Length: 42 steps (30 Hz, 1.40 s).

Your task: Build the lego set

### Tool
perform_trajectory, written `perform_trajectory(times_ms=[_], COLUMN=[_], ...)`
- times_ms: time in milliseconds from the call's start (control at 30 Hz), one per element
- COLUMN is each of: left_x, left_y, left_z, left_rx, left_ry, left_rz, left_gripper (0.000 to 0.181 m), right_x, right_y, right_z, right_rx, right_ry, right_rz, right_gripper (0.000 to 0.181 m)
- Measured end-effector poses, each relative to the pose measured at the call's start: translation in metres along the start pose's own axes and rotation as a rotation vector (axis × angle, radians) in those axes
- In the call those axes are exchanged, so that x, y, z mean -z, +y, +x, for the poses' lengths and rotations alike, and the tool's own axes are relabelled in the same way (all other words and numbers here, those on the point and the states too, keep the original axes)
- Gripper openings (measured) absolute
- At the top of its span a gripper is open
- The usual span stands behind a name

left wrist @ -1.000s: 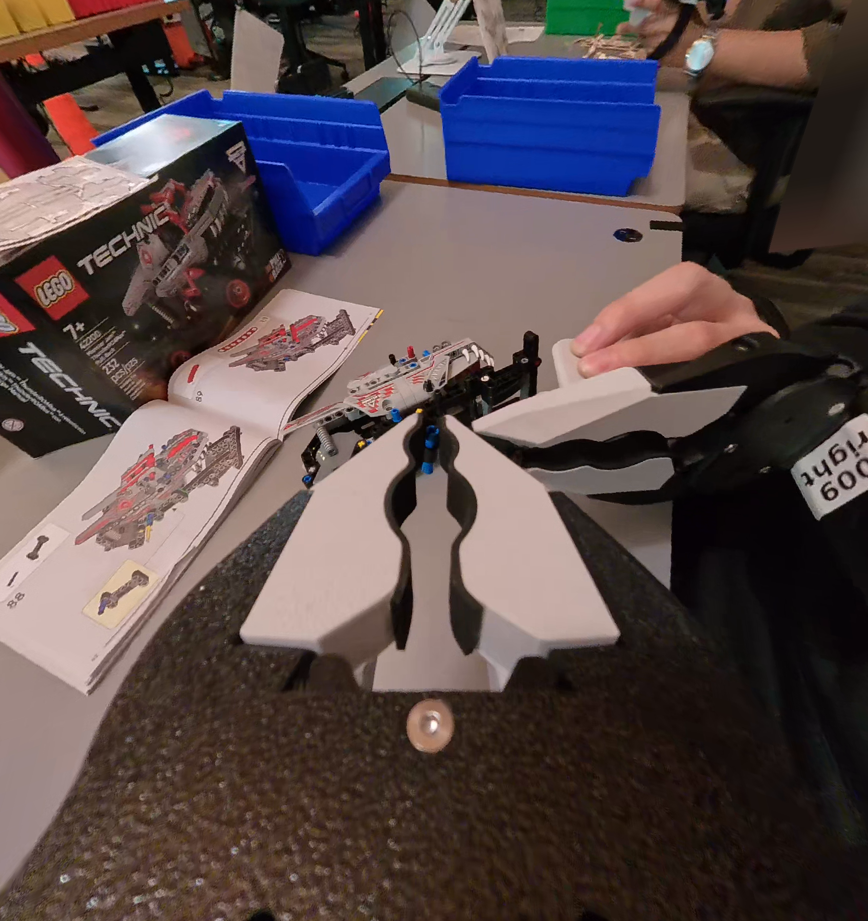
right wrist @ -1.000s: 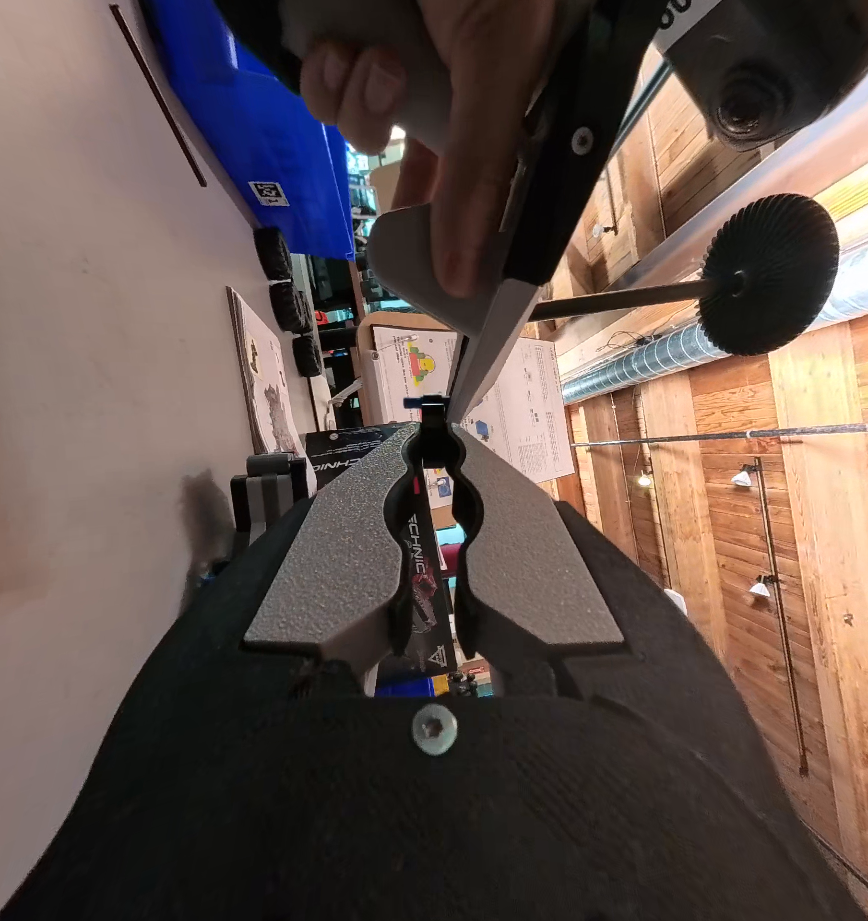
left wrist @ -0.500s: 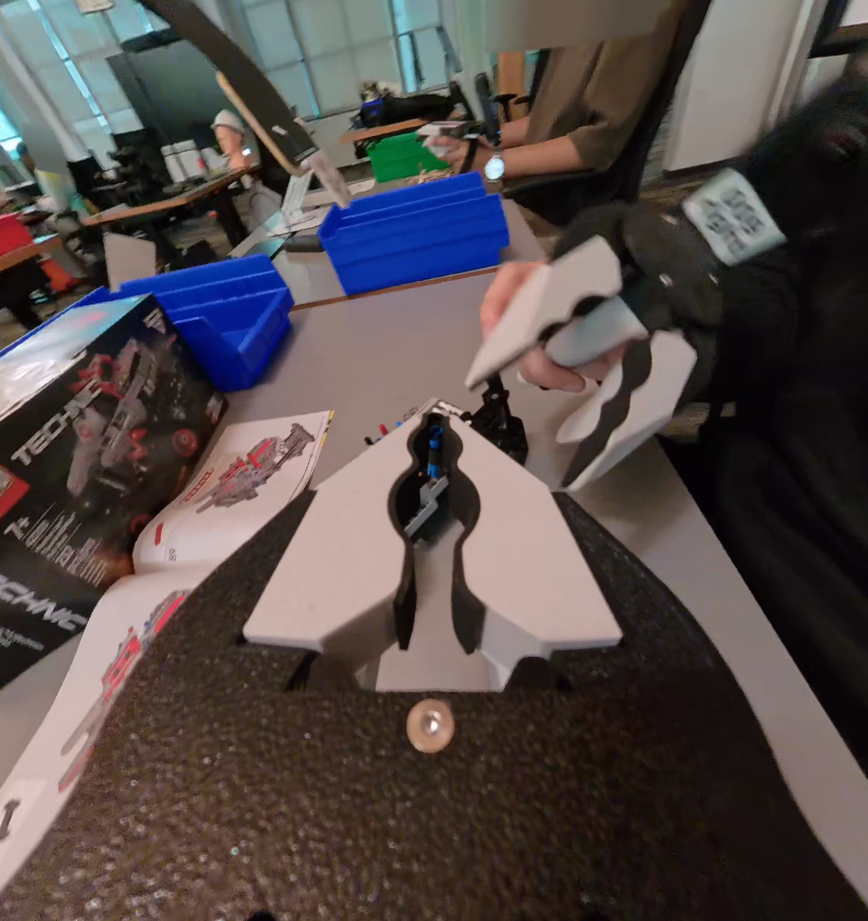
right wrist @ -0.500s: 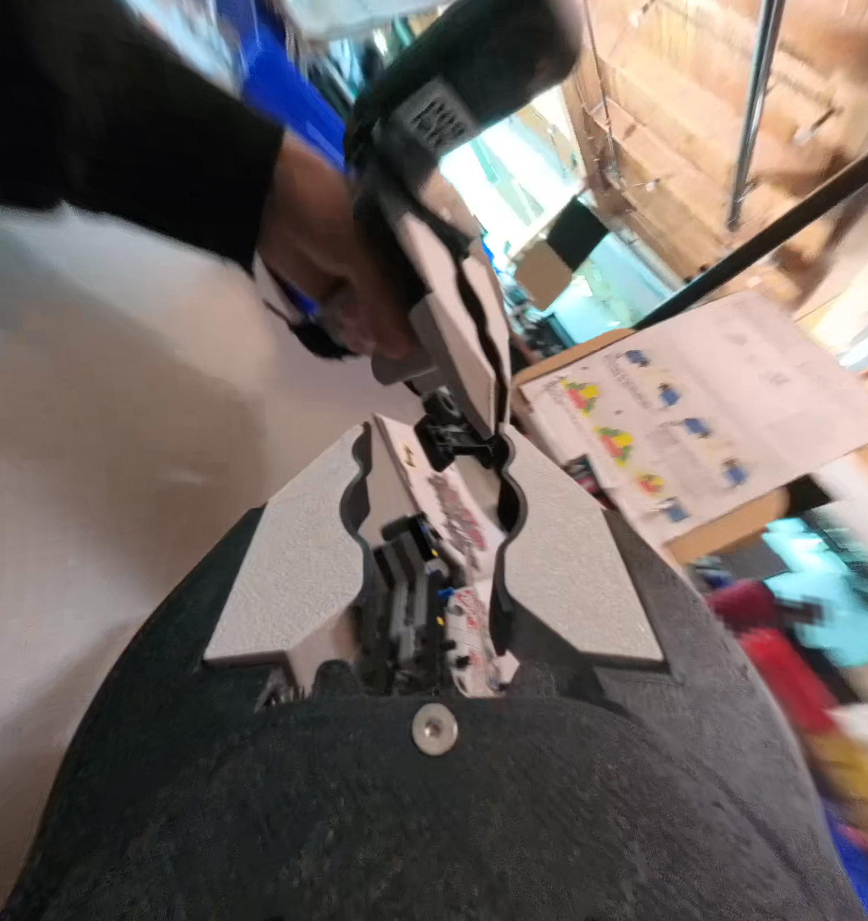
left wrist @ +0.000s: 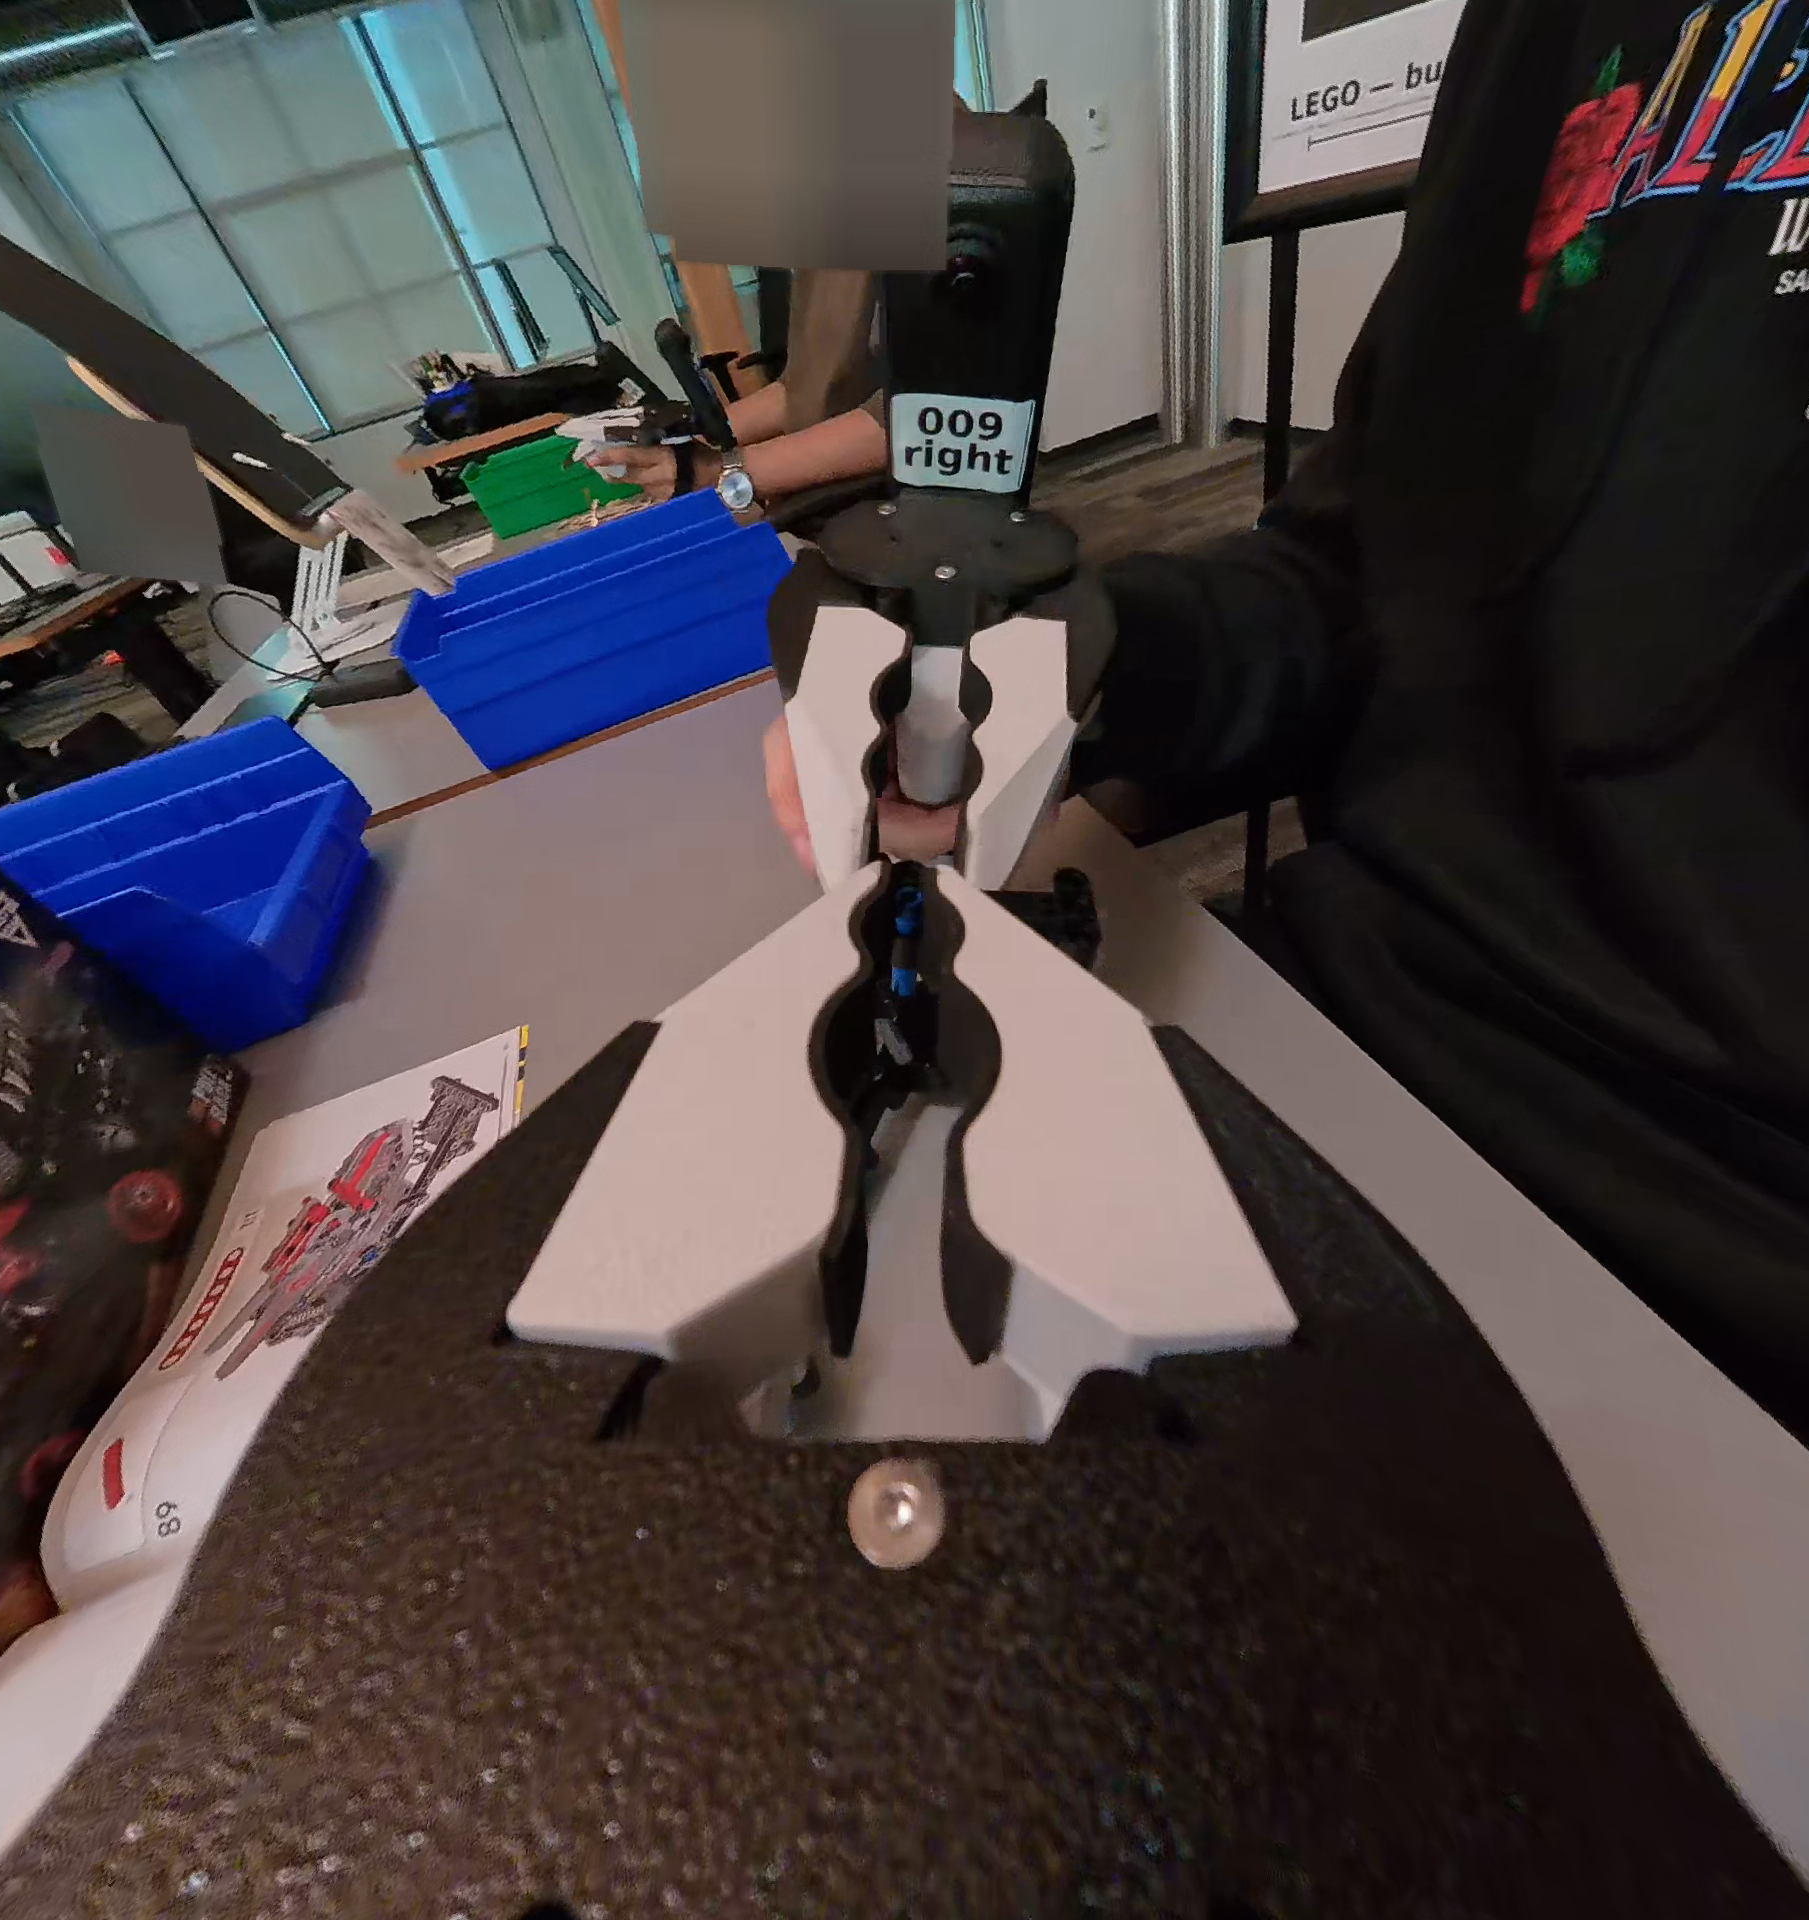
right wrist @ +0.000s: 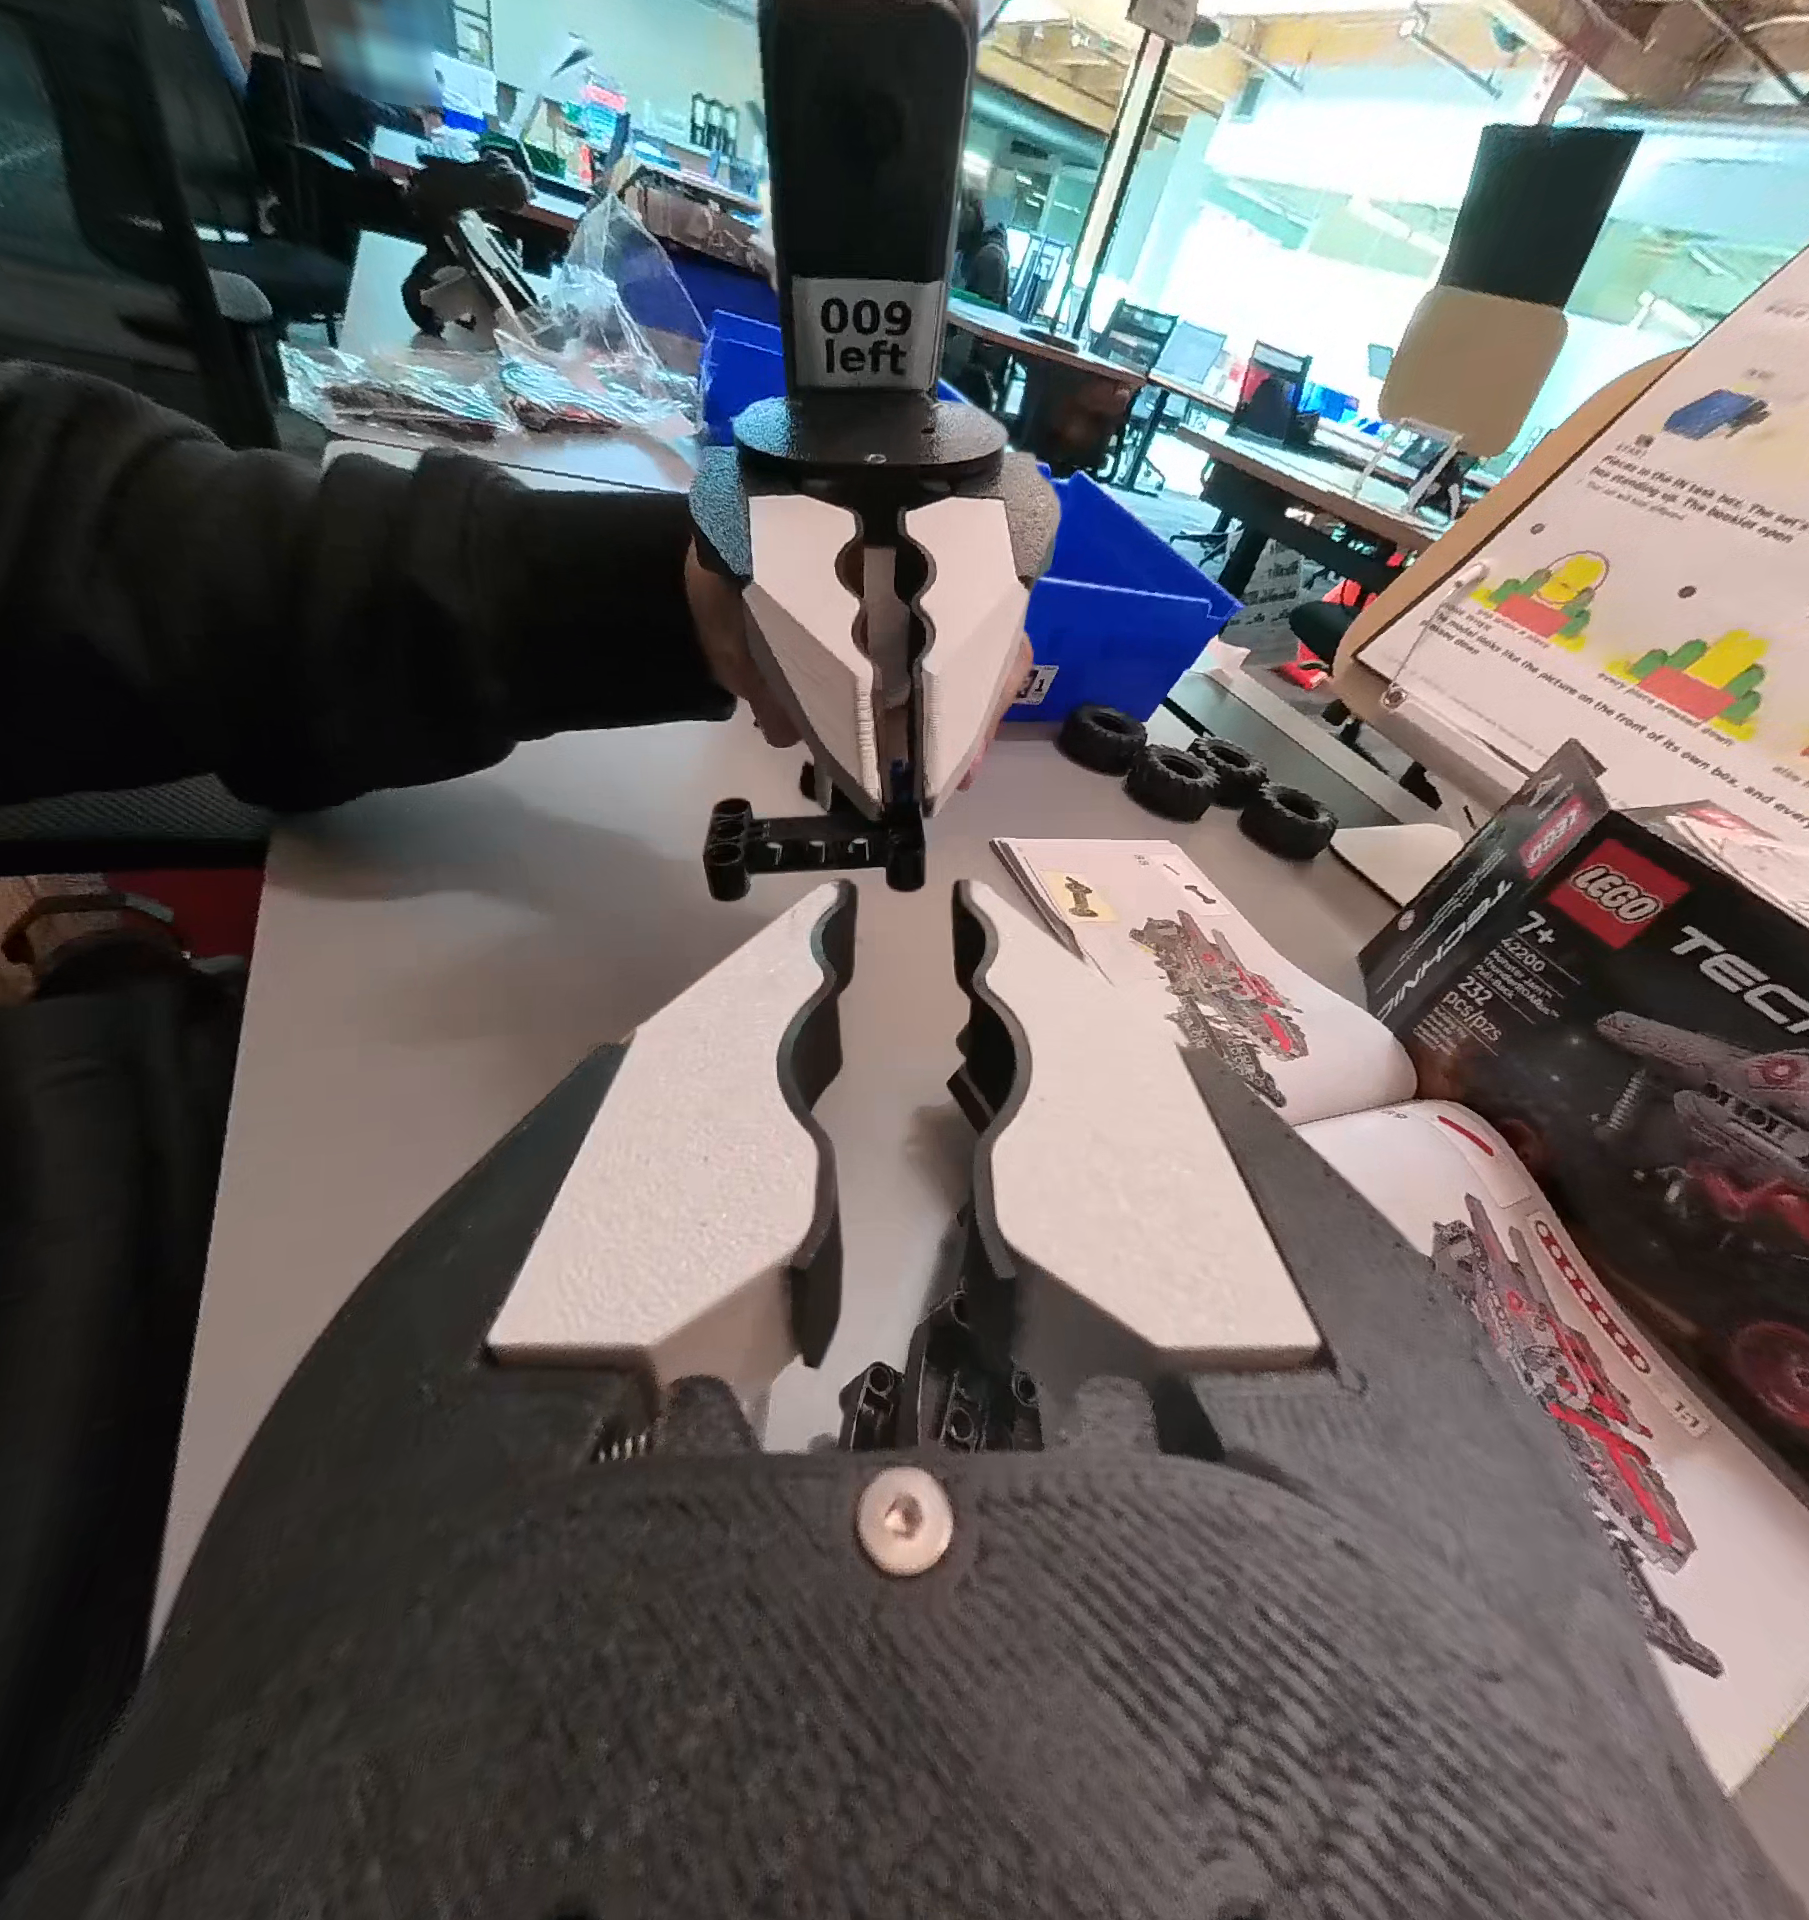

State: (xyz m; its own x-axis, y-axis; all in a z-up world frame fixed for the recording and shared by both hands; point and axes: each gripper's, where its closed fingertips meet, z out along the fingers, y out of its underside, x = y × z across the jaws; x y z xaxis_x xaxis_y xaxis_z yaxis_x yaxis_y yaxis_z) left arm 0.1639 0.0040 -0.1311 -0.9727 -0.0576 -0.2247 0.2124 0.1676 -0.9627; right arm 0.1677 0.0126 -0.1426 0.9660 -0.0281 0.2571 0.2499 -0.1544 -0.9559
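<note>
My left gripper [left wrist: 905, 883] is shut on a black Technic beam [right wrist: 806, 847] with a blue pin [left wrist: 905, 971] and holds it above the grey table [left wrist: 609, 883]. In the right wrist view the beam sticks out to the left from the left gripper [right wrist: 895, 800]. My right gripper [right wrist: 905, 899] is open and empty, tip to tip with the left one, just short of the beam. It faces me in the left wrist view [left wrist: 905, 831]. Black parts of the model [right wrist: 941, 1392] lie on the table under the right gripper.
The Lego box [right wrist: 1658, 1039] and open instruction booklet [right wrist: 1243, 997] lie on one side of the table. Several black tyres [right wrist: 1191, 769] sit beyond the booklet. Blue bins [left wrist: 588, 623] stand at the table's far edge. A person's dark sleeve [left wrist: 1502, 727] is close by. Left and right tips are no more than a few centimetres apart.
The right gripper has let go of the black piece and opened. Both grippers have swung up from the table and now face each other, the left still holding the piece.
</note>
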Motion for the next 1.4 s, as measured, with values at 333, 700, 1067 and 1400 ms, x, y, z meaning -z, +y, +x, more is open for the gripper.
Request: perform_trajectory(times_ms=[333,700,1067,1400], left_x=[-0.001,0.002,-0.005,-0.013], left_y=[0.005,0.001,-0.014,-0.015], left_z=[-0.026,-0.045,-0.049,-0.042], left_rx=[0.03,0.03,-0.232,-0.27], left_ry=[-0.224,-0.529,-0.748,-0.666], left_rz=[-0.083,-0.224,-0.19,-0.131], left_gripper=[0.001,0.002,0.002,0.003], right_x=[0.009,0.006,0.009,0.013], right_y=[0.003,-0.003,-0.008,-0.001], right_z=[0.01,0.01,0.03,0.032], right_rx=[0.006,-0.08,-0.353,-0.36], right_ry=[0.022,0.02,0.119,0.092], right_rz=[-0.035,0.007,0.109,0.054], right_gripper=[0.025,0.016,0.026,0.009])
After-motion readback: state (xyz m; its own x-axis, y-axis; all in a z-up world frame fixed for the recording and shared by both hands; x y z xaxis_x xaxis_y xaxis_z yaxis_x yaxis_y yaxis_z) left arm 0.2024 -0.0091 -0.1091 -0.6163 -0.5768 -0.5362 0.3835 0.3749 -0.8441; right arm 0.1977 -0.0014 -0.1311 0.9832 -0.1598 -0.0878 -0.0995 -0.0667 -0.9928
